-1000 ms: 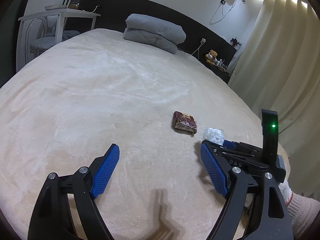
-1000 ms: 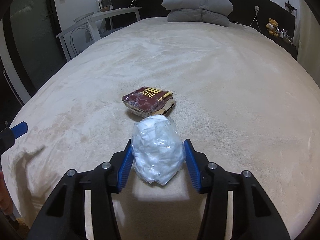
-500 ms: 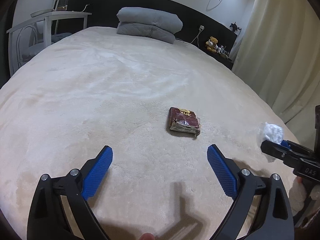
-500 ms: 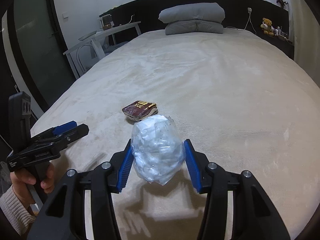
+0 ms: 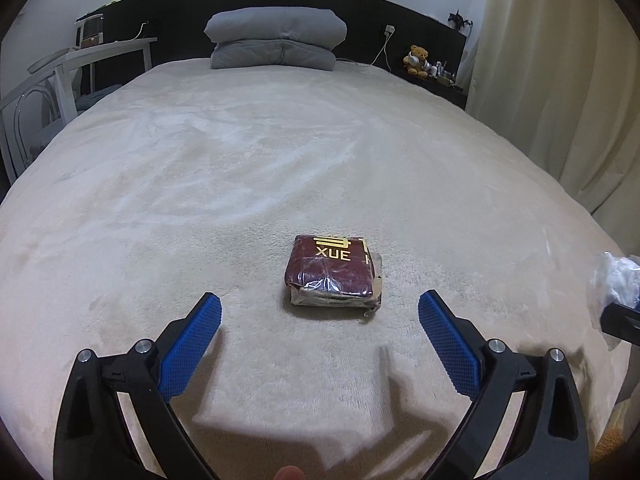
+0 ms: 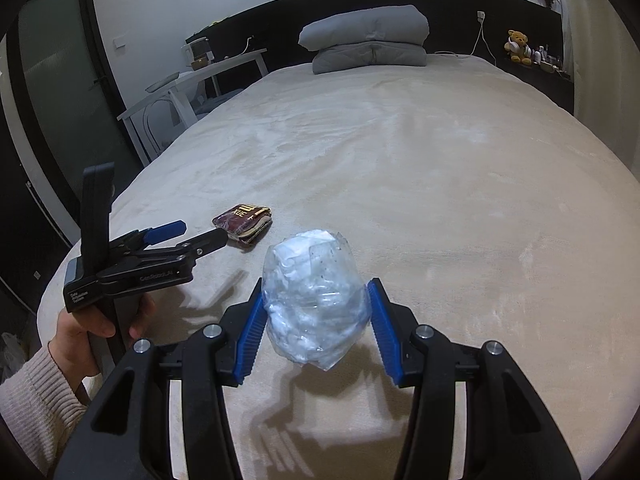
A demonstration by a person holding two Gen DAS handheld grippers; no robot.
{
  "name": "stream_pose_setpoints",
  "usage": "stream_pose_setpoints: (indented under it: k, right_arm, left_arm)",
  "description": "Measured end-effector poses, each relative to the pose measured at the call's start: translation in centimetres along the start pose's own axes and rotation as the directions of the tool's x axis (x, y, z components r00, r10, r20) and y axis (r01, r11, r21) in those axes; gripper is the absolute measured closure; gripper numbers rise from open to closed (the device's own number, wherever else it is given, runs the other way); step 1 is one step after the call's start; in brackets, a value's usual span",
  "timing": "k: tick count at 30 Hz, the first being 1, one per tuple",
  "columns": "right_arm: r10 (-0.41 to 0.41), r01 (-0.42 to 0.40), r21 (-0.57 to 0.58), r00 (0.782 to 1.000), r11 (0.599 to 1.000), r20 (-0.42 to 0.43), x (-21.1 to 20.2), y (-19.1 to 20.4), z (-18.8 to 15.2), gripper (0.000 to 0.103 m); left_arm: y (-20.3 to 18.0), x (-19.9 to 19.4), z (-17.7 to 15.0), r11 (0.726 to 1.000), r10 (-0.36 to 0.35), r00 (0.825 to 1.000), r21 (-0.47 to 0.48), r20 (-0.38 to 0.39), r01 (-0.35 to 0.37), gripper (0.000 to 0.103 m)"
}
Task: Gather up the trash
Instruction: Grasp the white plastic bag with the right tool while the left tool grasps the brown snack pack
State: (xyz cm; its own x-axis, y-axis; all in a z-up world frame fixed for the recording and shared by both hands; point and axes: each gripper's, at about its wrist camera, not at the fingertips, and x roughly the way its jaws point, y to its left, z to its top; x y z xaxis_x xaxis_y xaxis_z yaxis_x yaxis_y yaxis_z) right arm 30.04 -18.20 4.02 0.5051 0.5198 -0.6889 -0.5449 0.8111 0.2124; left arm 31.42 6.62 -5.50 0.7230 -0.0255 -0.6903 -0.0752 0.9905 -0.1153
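Note:
A dark red wrapped packet marked XUE [image 5: 334,274] lies on the beige bed cover [image 5: 240,180]. My left gripper [image 5: 318,312] is open, its blue pads wide apart, just short of the packet and centred on it. My right gripper [image 6: 316,316] is shut on a crumpled clear plastic bag with white paper inside [image 6: 314,300], held above the bed. That bag shows at the right edge of the left wrist view [image 5: 616,276]. The right wrist view shows the left gripper [image 6: 192,236] pointing at the packet [image 6: 244,222].
Two grey pillows [image 5: 276,38] lie at the head of the bed by a black headboard. A white desk and chair [image 5: 60,76] stand left of the bed. A teddy bear [image 5: 418,58] sits on the right shelf. Curtains [image 5: 560,80] hang on the right.
My left gripper has swung right and moved up to the red packet, now centred between its pads. My right gripper has lifted the plastic bag and drawn back to the right.

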Motion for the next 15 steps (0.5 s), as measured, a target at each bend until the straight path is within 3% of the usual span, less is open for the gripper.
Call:
stream_pose_setpoints:
  k: [9, 12, 14, 15]
  right_arm:
    - [0.033, -0.033, 0.004, 0.999, 0.999, -0.002, -1.3, -0.3, -0.8, 0.053]
    - [0.049, -0.049, 0.019, 0.999, 0.999, -0.003, -1.8, -0.3, -1.1, 0.053]
    - [0.058, -0.058, 0.025, 0.998, 0.998, 0.0, -1.9, -0.2, -1.1, 0.053]
    - [0.058, -0.058, 0.024, 0.998, 0.998, -0.004, -1.8, -0.1, -1.1, 0.053]
  left_arm:
    - [-1.0, 3.7, 1.3, 0.998, 0.03, 0.997, 0.049, -0.076, -0.027, 0.007]
    - [-0.7, 4.5, 1.3, 0.999, 0.026, 0.995, 0.043, -0.101, -0.022, 0.026]
    - [-0.5, 4.6, 1.4, 0.999, 0.016, 0.995, 0.042, -0.096, -0.012, 0.033]
    - [-0.5, 4.6, 1.3, 0.999, 0.004, 0.996, 0.047, -0.092, 0.001, 0.045]
